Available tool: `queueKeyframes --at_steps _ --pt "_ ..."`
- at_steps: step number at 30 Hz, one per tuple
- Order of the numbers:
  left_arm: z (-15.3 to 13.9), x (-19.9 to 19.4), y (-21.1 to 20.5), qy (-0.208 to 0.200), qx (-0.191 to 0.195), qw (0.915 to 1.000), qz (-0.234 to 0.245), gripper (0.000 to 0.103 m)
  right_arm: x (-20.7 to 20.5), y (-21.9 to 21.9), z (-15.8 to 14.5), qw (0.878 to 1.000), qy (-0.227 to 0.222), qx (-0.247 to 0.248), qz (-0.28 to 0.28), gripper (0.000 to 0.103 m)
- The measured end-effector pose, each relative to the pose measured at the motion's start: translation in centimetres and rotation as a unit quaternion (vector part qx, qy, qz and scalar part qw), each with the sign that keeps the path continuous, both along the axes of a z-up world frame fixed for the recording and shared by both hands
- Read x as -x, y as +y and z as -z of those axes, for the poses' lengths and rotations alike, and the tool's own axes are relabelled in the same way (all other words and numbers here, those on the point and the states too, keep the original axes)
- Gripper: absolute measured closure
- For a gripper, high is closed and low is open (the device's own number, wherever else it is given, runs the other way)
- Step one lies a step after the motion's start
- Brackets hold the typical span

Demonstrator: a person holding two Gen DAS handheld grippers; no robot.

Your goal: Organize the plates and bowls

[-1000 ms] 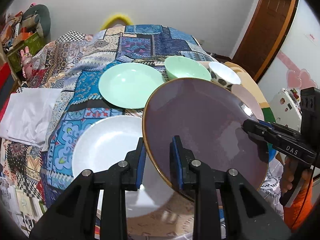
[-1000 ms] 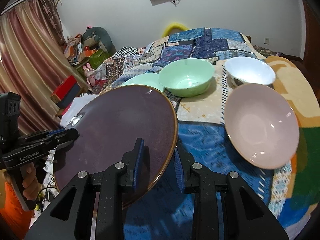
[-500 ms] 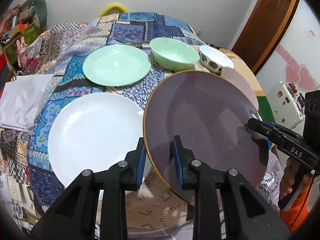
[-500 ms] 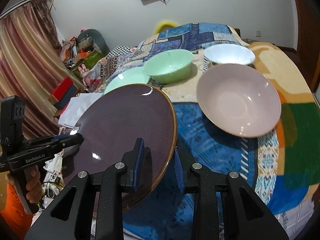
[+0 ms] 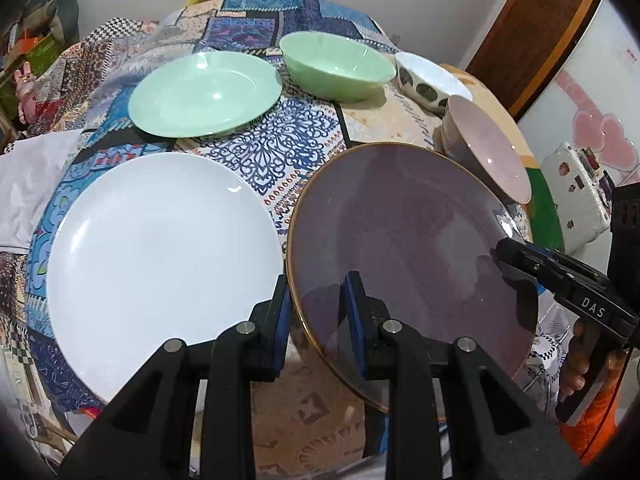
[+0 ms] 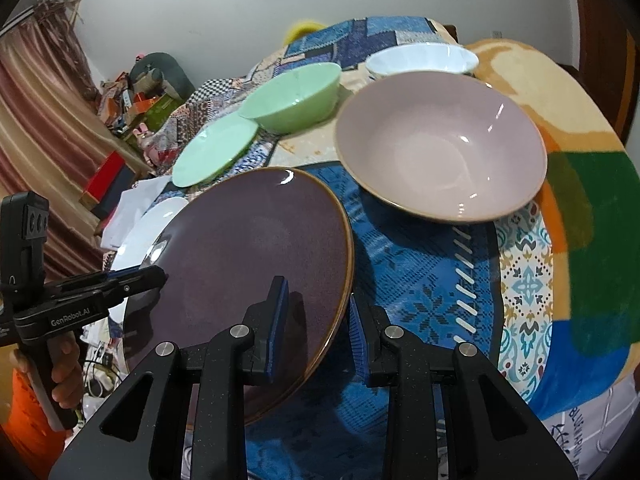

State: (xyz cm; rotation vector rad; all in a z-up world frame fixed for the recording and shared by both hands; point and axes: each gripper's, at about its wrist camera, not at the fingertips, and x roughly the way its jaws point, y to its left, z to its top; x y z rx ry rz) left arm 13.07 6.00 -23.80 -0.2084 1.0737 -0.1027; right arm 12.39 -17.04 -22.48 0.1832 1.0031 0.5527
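A dark purple plate (image 5: 408, 240) with a gold rim is held between both grippers above the table's near edge. My left gripper (image 5: 318, 300) is shut on its left rim. My right gripper (image 6: 316, 304) is shut on its right rim; it also shows at the plate's far side in the left wrist view (image 5: 516, 252). The plate (image 6: 248, 256) tilts slightly. A large white plate (image 5: 160, 252) lies just left of it. A green plate (image 5: 204, 94), a green bowl (image 5: 336, 66), a white patterned bowl (image 5: 432, 82) and a pink bowl (image 6: 440, 140) stand farther back.
The round table (image 6: 440, 292) has a patchwork cloth. A white cloth (image 5: 24, 184) lies at the left edge. A wooden door (image 5: 532, 28) is at the right. Clutter and curtains (image 6: 36, 128) stand at the left of the room.
Both grippers have carried the purple plate back towards the near edge and lower. The white plate, before partly covered, now shows whole beside it. The dishes on the table have not moved.
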Motion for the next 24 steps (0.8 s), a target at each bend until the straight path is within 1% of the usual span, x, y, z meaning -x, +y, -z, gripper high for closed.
queueKeyframes --at_steps 7,15,20,24 --pt "1.2 -1.8 -0.1 0.009 -0.005 0.9999 0.002 0.077 -0.8 -0.1 0.8 1.000 0.011 0.006 0.004 0.077" --pt "1.7 -3.3 -0.2 0.012 -0.007 0.9999 0.001 0.077 -1.3 0.0 1.0 1.000 0.011 0.011 0.008 0.077" --pt "2.2 -3.6 -0.2 0.017 -0.005 0.9998 0.001 0.077 -1.3 0.0 1.1 1.000 0.011 0.018 0.007 0.077" --pt "2.4 -3.7 0.0 0.024 0.003 0.9997 -0.001 0.077 -1.3 0.1 1.0 1.000 0.012 0.022 0.005 0.074"
